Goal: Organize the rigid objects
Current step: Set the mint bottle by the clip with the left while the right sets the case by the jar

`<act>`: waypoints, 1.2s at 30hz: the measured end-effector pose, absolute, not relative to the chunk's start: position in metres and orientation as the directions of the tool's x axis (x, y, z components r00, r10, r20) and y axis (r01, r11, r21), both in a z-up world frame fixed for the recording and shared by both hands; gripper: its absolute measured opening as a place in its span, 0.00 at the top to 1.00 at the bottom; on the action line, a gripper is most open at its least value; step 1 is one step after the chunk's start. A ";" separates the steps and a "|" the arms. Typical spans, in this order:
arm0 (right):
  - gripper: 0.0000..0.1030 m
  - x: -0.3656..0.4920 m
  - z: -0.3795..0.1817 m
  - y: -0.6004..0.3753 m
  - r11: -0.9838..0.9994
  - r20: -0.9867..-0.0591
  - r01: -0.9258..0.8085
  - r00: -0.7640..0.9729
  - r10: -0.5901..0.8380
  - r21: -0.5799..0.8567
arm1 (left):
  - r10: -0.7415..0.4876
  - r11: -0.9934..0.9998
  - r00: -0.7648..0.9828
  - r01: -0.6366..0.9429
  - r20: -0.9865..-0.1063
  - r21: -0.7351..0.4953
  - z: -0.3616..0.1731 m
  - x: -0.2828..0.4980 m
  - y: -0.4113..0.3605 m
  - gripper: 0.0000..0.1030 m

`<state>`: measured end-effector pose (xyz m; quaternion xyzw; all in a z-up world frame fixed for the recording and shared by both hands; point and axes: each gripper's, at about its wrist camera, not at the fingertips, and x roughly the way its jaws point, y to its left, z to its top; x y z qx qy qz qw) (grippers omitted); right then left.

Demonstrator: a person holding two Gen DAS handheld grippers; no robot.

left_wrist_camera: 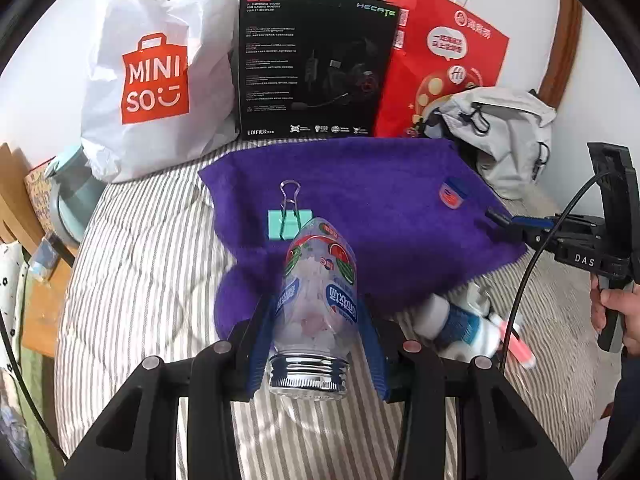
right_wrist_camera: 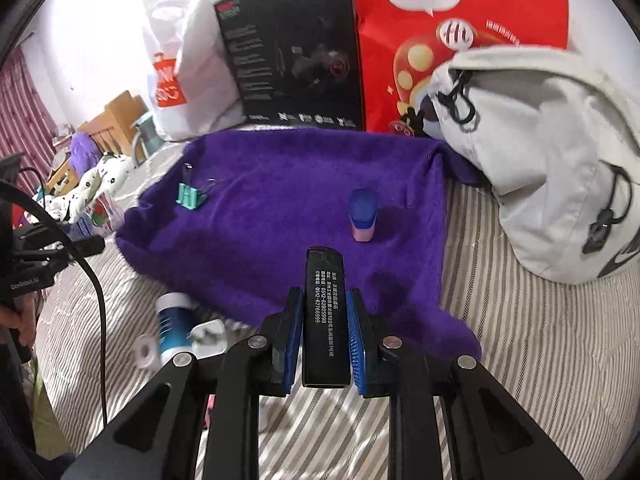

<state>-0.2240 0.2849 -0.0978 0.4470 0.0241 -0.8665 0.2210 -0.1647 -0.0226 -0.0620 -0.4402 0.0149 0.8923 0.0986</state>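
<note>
The clear jar (left_wrist_camera: 316, 300) sits clenched between the left gripper (left_wrist_camera: 316, 332) pads, metal neck toward the camera and its base over the near edge of the purple towel (left_wrist_camera: 380, 200), close to the green binder clip (left_wrist_camera: 290, 220). The right gripper (right_wrist_camera: 324, 336) grips a slim black box (right_wrist_camera: 325, 316) over the towel's front edge, the small blue-capped pot (right_wrist_camera: 363, 214) just ahead. Probably best lowered onto open towel, clear of both, before letting go.

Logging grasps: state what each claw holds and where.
Left claw: clear plastic bottle, gripped across its lower body near the threaded neck. Right claw: black lighter, gripped at mid-body.
</note>
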 end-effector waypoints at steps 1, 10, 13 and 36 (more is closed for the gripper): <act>0.79 -0.231 -0.102 0.284 -0.902 -0.793 0.402 -0.493 -0.358 0.157 | 0.158 -0.981 -0.593 -0.188 -0.789 -0.055 -0.062 -0.169 -0.022 0.61; 0.79 -0.262 -0.126 0.280 -0.914 -0.831 0.388 -0.464 -0.308 0.122 | 0.145 -0.982 -0.571 -0.184 -0.808 -0.046 -0.072 -0.208 -0.013 0.61; 0.79 -0.267 -0.128 0.278 -0.913 -0.839 0.396 -0.459 -0.290 0.099 | 0.145 -0.981 -0.554 -0.188 -0.820 -0.047 -0.080 -0.217 -0.010 0.61; 0.52 -0.258 -0.124 0.272 -0.900 -0.843 0.436 -0.480 -0.244 0.012 | 0.060 -0.974 -0.503 -0.218 -0.862 0.059 -0.115 -0.238 0.011 0.61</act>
